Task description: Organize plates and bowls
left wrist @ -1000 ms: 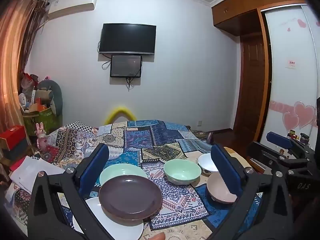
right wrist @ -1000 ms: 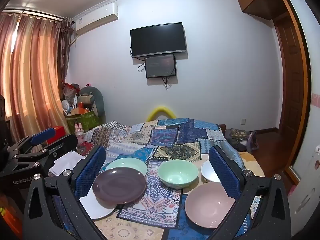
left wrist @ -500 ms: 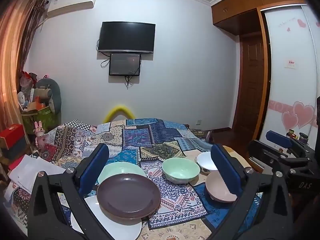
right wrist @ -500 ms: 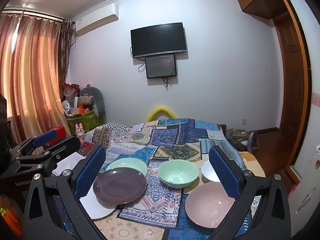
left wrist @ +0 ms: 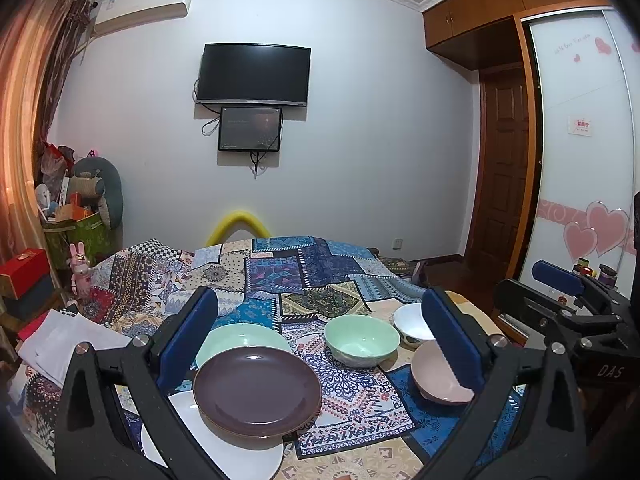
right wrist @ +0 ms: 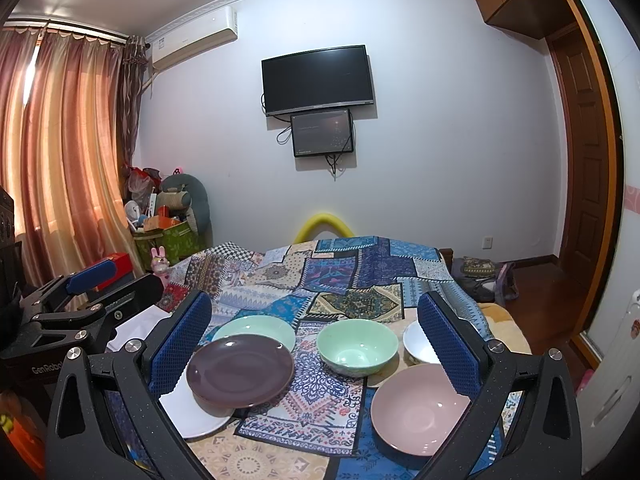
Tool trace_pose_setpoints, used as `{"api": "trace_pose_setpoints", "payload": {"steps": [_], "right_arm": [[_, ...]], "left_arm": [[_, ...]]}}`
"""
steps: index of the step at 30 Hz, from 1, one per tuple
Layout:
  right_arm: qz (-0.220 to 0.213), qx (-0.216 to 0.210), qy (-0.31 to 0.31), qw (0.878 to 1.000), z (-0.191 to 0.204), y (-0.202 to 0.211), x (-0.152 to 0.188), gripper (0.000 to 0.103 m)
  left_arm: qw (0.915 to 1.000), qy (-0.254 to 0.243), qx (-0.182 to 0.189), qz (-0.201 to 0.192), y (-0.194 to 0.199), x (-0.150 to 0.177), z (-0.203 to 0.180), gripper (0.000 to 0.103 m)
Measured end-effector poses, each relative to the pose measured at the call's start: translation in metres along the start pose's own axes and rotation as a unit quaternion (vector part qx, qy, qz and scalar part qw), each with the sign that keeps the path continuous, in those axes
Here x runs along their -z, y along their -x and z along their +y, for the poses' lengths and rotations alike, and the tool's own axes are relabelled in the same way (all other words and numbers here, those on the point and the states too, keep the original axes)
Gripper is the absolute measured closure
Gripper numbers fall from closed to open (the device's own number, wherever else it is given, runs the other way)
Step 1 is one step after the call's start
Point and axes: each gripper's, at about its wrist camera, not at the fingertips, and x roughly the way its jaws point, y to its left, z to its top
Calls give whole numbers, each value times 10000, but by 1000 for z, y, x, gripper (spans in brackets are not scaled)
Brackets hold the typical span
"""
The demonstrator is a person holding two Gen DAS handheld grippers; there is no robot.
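the dishes lie spread over a patchwork cloth covering what looks like a bed, and nothing is sorted by kind yet. the brown plate rests partly on the white plate and overlaps the green plate behind it, so the plates already cluster on the left. the bowls sit to the right: the green bowl, the white bowl just behind it, and the pink bowl nearest. the left gripper and right gripper both hover above the cloth with jaws spread wide and empty, each over its own cluster, probably so either can pick first.
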Motion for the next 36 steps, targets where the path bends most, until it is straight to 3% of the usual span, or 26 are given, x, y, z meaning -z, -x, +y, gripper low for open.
{"api": "trace_pose_setpoints", "payload": {"steps": [36], "right_arm": [[20,1,-14,10000,6,1,4,0]], "left_arm": [[10000,23,-60,20,-1,1,0,0]]}}
